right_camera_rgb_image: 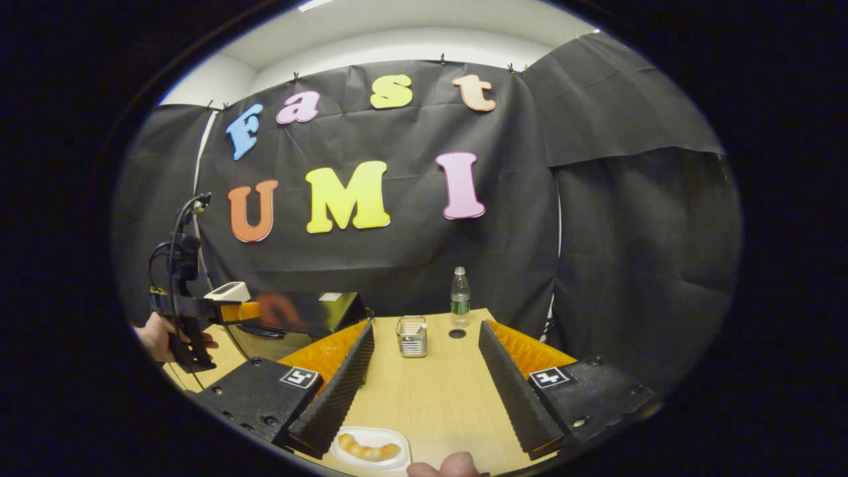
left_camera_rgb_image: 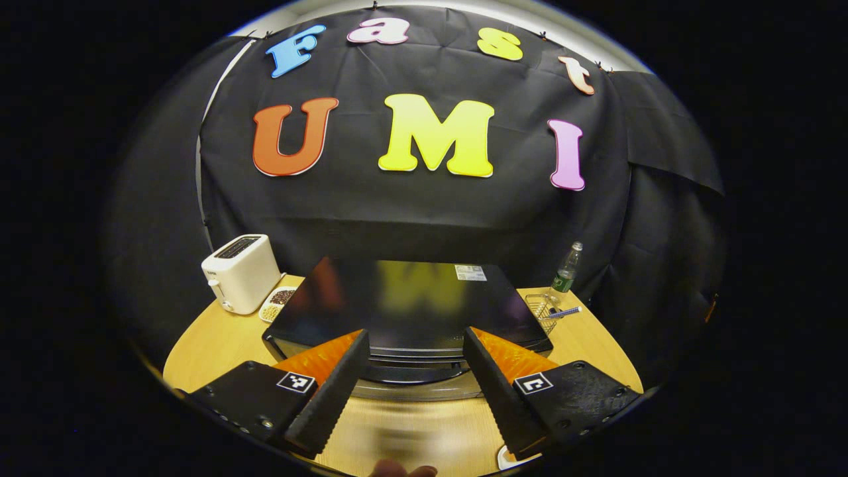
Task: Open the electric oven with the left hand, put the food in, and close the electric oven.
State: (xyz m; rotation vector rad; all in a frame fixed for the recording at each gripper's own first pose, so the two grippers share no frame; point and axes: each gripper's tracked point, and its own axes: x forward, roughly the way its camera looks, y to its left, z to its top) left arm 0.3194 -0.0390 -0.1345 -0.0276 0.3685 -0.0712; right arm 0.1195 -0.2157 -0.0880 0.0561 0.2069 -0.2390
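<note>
Looking along the left gripper [left_camera_rgb_image: 414, 371], we've got the electric oven [left_camera_rgb_image: 404, 311] dead ahead, sitting on the worktop [left_camera_rgb_image: 205, 344] and square to us. Its handle [left_camera_rgb_image: 414, 372], as far as we can make it out, is a dark bar running crosswise along the top edge of the front, right across the gap between the jaws. That's the relation that matters: the bar lies side to side, and the jaws are spread wide, with nothing between them and not yet touching it. So we reckon the next bit is easing forward and closing on that bar, then pulling the door down toward us.

In the right gripper view, the oven [right_camera_rgb_image: 298, 315] is off to the left, so the left gripper [right_camera_rgb_image: 228, 311] is clearly the nearer one, hanging just in front of it. The right gripper [right_camera_rgb_image: 424, 381] is also spread wide and holding nothing. The food [right_camera_rgb_image: 368, 450], a pale curved pastry on a small white plate [right_camera_rgb_image: 344, 457], sits on the worktop to the right of the oven, close under the right gripper's own jaws. We'd call the door shut, though the blur there makes it hard to swear to.
</note>
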